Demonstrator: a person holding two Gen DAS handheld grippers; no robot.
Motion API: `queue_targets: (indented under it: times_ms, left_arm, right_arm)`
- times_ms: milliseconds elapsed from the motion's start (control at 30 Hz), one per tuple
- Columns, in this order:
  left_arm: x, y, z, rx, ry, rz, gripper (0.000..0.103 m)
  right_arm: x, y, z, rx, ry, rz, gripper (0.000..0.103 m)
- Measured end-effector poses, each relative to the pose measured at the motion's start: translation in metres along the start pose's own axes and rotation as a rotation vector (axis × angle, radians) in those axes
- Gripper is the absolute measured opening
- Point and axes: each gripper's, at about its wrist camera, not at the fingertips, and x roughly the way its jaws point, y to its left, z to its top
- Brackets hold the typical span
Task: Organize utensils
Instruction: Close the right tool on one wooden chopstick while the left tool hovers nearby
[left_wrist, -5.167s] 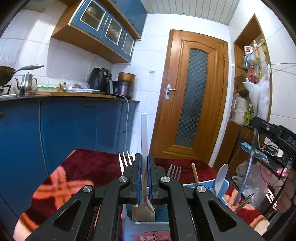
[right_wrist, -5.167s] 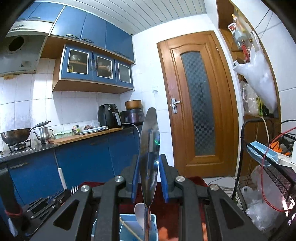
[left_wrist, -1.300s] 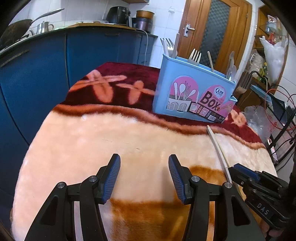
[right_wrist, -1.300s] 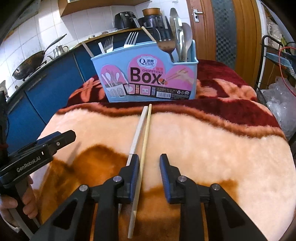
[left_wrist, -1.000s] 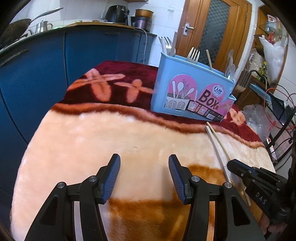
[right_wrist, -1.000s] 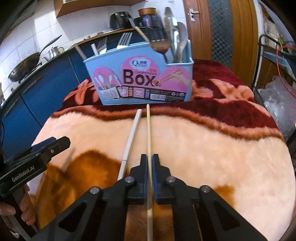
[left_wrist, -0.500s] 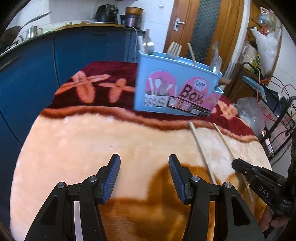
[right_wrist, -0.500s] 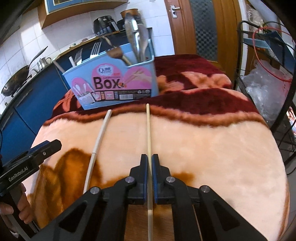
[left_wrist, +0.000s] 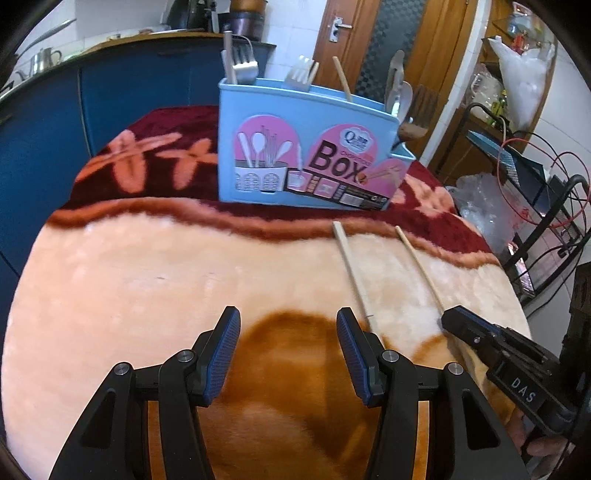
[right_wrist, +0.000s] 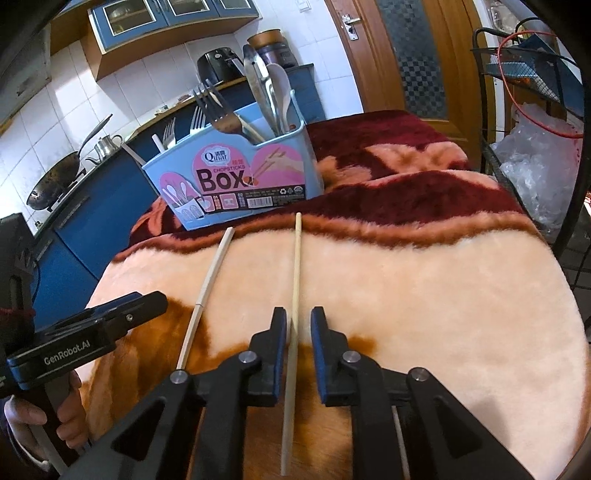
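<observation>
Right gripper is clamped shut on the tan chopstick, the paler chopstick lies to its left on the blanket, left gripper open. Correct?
Not quite: the right gripper is open. In the right wrist view its jaws stand apart on either side of the tan chopstick. The paler chopstick does lie to its left on the blanket, and the left gripper is open.

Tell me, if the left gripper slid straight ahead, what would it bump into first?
Probably the blue utensil box. The left gripper is open, with only bare blanket ahead of it. The white chopstick lies just to its right, so depth is uncertain.
</observation>
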Motion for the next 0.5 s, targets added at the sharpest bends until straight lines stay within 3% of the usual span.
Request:
queue_targets:
  times_ms: [433, 500]
  left_arm:
    - [0.015, -0.021, 0.011, 0.028, 0.065, -0.059, 0.055]
    - [0.019, -0.024, 0.014, 0.034, 0.090, -0.074, 0.049]
  right_arm:
    - [-0.005, -0.012, -0.004, 0.019, -0.020, 0.040, 0.024]
    - [-0.005, -0.012, -0.004, 0.017, -0.020, 0.041, 0.024]
